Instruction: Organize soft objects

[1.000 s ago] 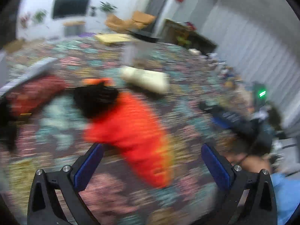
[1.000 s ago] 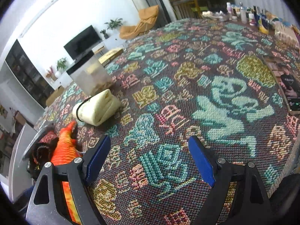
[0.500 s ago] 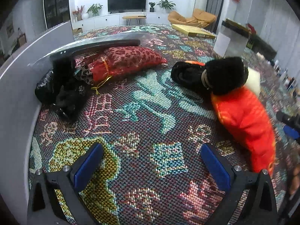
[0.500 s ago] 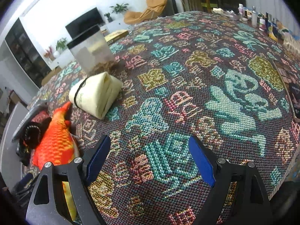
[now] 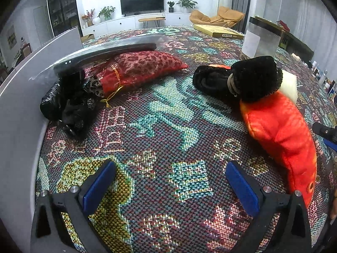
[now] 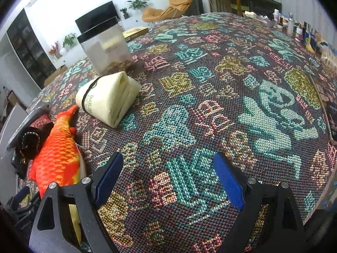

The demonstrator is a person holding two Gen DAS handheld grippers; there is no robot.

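An orange fish plush (image 5: 280, 130) lies on the patterned cloth, right of my left gripper (image 5: 169, 168), which is open and empty over bare cloth. A black fuzzy item (image 5: 254, 78) rests on the fish's far end, with another black soft piece (image 5: 210, 80) beside it. A red patterned pouch (image 5: 143, 65) and a black lacy bundle (image 5: 69, 103) lie at far left. My right gripper (image 6: 168, 158) is open, its jaws opening wider, with nothing between them. The fish plush (image 6: 56, 154) sits to its left, and a cream folded pillow (image 6: 107, 99) beyond that.
A clear container (image 6: 105, 44) stands behind the cream pillow. A grey panel (image 5: 21, 84) borders the table's left side, with a dark curved plastic-wrapped object (image 5: 105, 52) leaning over the pouch. Bottles (image 6: 294, 25) and a dark book (image 6: 328, 105) line the right edge.
The left wrist view swung left off the blurred fish plush, dropped toward the cloth, then held steady. The right wrist view rolled slightly, and the cream pillow and container now look closer.
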